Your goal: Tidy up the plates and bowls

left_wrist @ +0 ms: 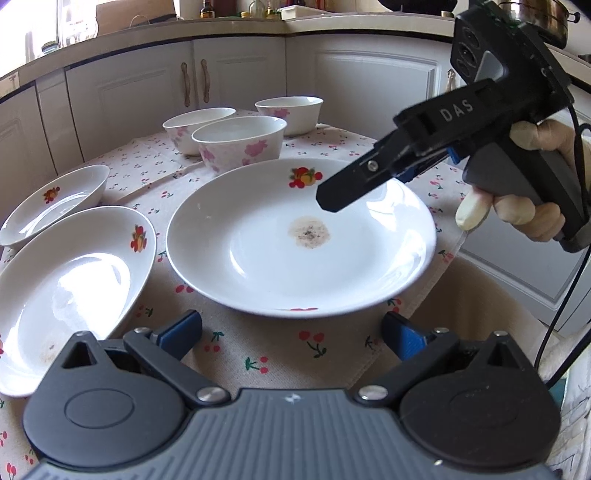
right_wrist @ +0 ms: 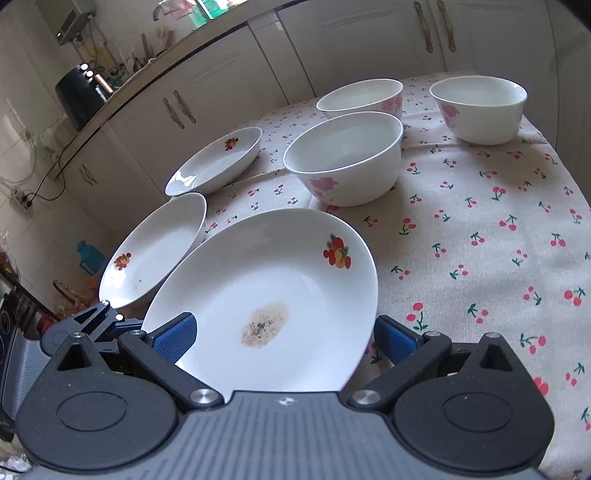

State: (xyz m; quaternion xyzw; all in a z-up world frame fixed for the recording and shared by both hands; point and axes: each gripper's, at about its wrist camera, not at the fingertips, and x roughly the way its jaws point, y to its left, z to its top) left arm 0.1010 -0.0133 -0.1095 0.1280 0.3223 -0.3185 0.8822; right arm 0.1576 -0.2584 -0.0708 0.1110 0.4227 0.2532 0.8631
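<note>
A large white plate (left_wrist: 258, 266) (right_wrist: 295, 280) with a fruit print and a brown stain in its middle lies on the cherry-print tablecloth (left_wrist: 266, 350) (right_wrist: 480, 229). My right gripper (left_wrist: 328, 199) (right_wrist: 286, 338) is open, and the plate's near rim sits between its blue pads (right_wrist: 173, 338). My left gripper (left_wrist: 291, 336) is open and holds nothing, just short of the plate's front rim. Two smaller fruit-print plates (left_wrist: 74, 288) (left_wrist: 55, 203) (right_wrist: 155, 251) (right_wrist: 214, 162) lie to the left. Three white bowls with pink flowers (left_wrist: 240, 144) (left_wrist: 199, 129) (left_wrist: 290, 114) (right_wrist: 347, 158) (right_wrist: 362, 98) (right_wrist: 480, 110) stand behind.
A gloved hand (left_wrist: 535, 210) holds the right gripper, and a black cable (left_wrist: 565, 295) trails from it. The table's edge (left_wrist: 456, 243) runs close to the large plate's right side. White cabinets (left_wrist: 229, 77) and a cluttered counter (left_wrist: 221, 26) stand behind the table.
</note>
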